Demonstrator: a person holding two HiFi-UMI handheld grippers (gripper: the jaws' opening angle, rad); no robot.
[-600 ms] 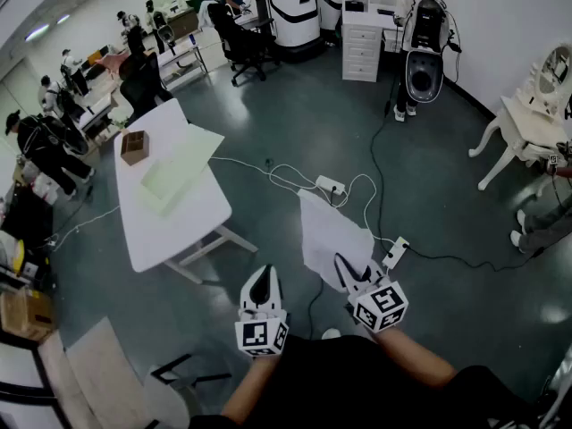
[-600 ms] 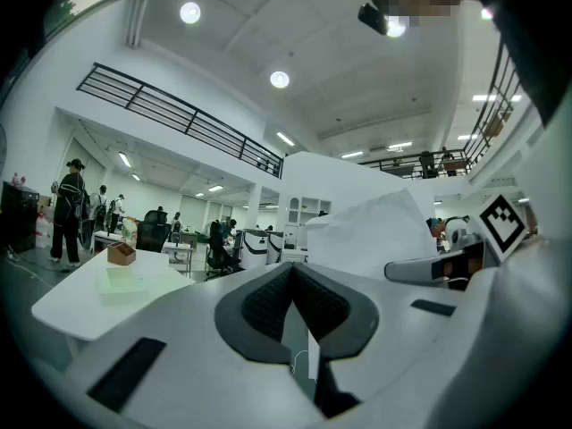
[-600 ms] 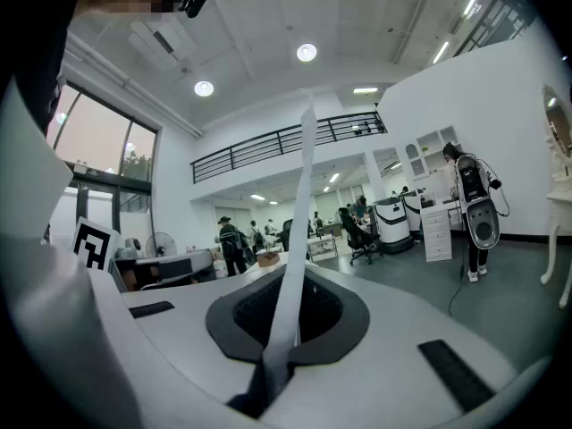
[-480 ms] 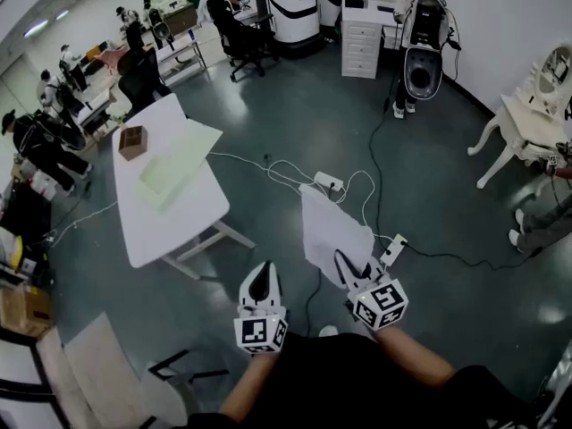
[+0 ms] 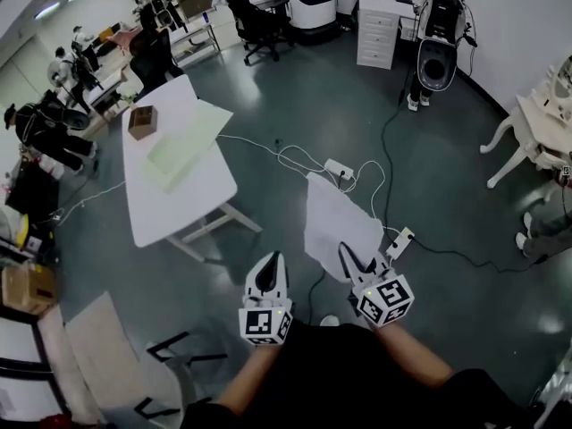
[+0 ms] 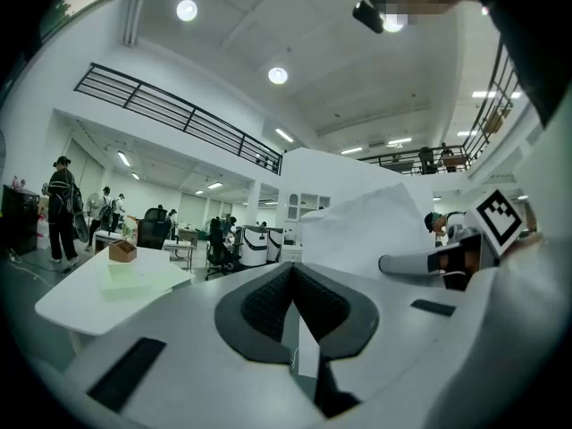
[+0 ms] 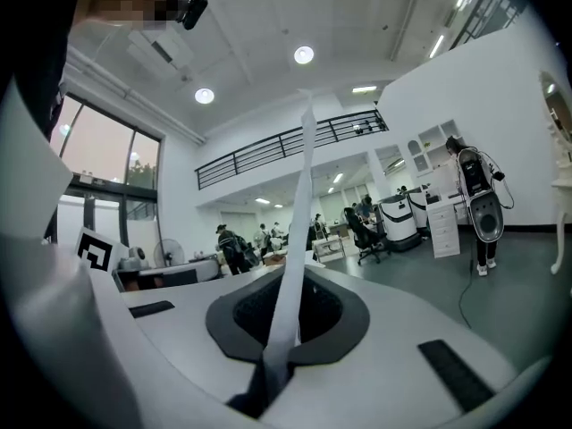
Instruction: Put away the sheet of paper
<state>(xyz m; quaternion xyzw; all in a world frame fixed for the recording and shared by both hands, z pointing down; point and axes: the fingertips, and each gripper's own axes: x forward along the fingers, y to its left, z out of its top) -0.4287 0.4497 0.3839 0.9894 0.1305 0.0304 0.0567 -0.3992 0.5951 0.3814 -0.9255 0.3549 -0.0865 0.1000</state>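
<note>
In the head view the white sheet of paper (image 5: 332, 222) hangs out ahead of my right gripper (image 5: 345, 256), which is shut on its near edge. The right gripper view shows the sheet (image 7: 299, 213) edge-on, rising from between that gripper's (image 7: 297, 282) closed pads. My left gripper (image 5: 271, 263) is level beside it, shut and holding nothing. From the left gripper view, the closed gripper (image 6: 294, 271) has the sheet (image 6: 357, 231) and the right gripper (image 6: 413, 263) off to its right. A white table (image 5: 192, 199) stands ahead to the left, carrying a pale green board (image 5: 183, 146) and a small brown box (image 5: 142, 121).
White power strips (image 5: 339, 168) and cables lie on the dark floor under the sheet. A black metal frame (image 5: 170, 356) stands at lower left. People and desks crowd the far left, a white drawer unit (image 5: 377, 29) is at the back, and a white dressing table (image 5: 543, 123) is at right.
The table and floor have slid lower and nearer in the head view. Both grippers keep their places in front of me, and the paper stays held in the right one.
</note>
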